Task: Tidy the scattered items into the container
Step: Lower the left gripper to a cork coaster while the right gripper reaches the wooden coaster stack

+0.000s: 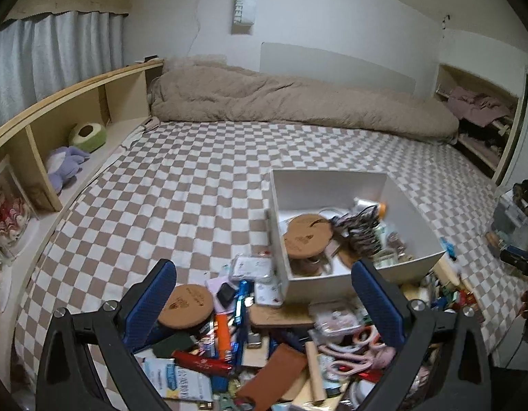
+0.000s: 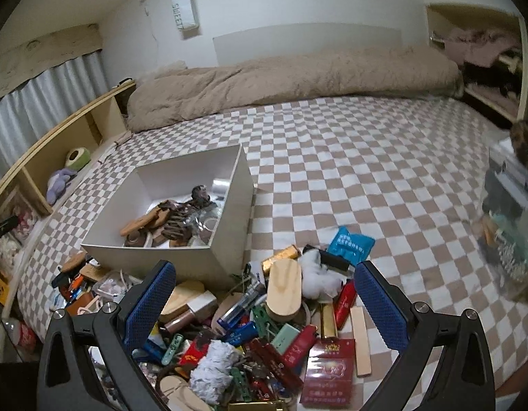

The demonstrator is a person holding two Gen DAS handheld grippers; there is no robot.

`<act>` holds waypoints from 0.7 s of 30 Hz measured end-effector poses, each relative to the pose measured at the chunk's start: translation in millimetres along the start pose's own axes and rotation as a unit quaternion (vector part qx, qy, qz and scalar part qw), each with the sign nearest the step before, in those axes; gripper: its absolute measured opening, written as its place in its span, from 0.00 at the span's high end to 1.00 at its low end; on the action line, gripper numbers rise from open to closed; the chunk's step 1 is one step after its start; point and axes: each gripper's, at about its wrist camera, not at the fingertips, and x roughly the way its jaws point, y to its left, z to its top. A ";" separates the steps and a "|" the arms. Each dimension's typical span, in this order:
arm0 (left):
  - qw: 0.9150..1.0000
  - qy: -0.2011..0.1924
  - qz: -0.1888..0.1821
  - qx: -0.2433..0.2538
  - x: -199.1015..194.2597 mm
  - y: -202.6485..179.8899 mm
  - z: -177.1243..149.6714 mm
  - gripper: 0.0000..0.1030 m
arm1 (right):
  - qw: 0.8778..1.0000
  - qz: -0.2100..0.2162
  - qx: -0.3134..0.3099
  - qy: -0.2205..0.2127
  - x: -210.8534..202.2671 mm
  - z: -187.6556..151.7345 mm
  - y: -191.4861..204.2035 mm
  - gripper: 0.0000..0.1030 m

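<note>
A white box (image 1: 360, 275) sits on the checkered bed (image 1: 181, 185), already holding round cork coasters (image 1: 303, 236), a dark patterned hair clip (image 1: 358, 233) and other small items too jumbled to name. From your left hand-held gripper (image 1: 264, 294), the box lies at 1 o'clock, just past the blue fingertips; from your right hand-held gripper (image 2: 264, 294), the same box (image 2: 181, 253) lies at 11 o'clock. Both grippers are spread wide with nothing between the pads, hovering over the pile of clutter (image 2: 264, 328) at the bed's near edge: a red cigarette pack (image 2: 327, 373), lighters, a wooden block (image 2: 284, 289), a loose cork coaster (image 1: 185, 304). The pile's near part is cut off by the frame.
</note>
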 end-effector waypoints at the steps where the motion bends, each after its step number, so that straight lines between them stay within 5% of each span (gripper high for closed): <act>1: 1.000 0.005 0.001 -0.001 2.2 3.2 -2.4 0.00 | 1.000 -0.001 0.002 0.014 5.1 -2.6 -2.8 0.00; 21: 0.988 0.129 0.069 -0.056 97.3 85.5 -45.4 0.00 | 0.988 0.001 0.080 0.134 68.7 -34.7 -46.1 0.00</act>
